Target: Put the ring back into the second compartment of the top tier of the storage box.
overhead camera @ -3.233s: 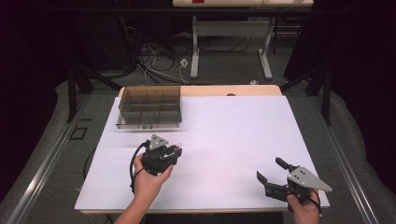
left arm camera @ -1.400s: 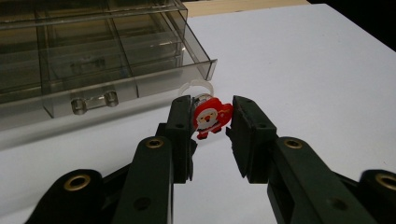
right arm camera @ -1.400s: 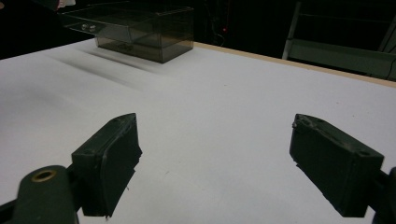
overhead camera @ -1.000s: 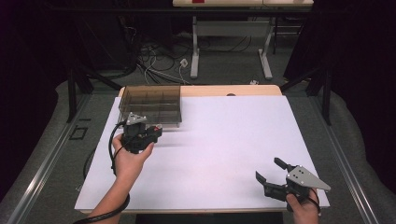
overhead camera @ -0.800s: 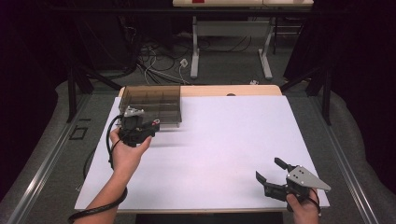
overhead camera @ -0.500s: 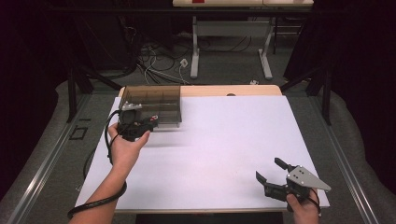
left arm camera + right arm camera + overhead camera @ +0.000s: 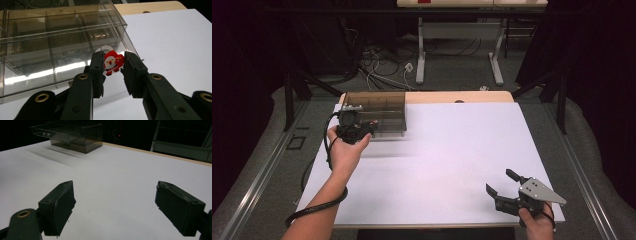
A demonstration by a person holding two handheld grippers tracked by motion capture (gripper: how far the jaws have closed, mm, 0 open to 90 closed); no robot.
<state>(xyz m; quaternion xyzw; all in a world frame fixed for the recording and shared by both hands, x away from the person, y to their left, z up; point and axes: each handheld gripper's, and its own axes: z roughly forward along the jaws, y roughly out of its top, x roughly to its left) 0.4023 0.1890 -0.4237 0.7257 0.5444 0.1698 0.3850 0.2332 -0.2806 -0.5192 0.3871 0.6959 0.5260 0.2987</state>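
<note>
My left gripper [image 7: 113, 65] is shut on a small red and white Santa figure [image 7: 113, 62], held just in front of the near wall of a clear smoky plastic box [image 7: 60, 47] with several compartments. From above, the left gripper [image 7: 362, 131] sits at the box's [image 7: 379, 107] front left corner, near the table's far left. The right gripper [image 7: 504, 192] rests open near the front right edge of the white table [image 7: 452, 150]. Its two jaws stand wide apart with nothing between them [image 7: 115, 205], and the box [image 7: 72, 136] lies far off.
A strip of bare wood [image 7: 462, 96] edges the table's far side. Black cable [image 7: 312, 212] trails from my left gripper off the table's left edge. Desk legs and loose cables [image 7: 382, 65] lie on the floor beyond.
My left hand has moved away from me and to the left, up to the box's front left corner, with the Santa figure still between the jaws. The right gripper has stayed put.
</note>
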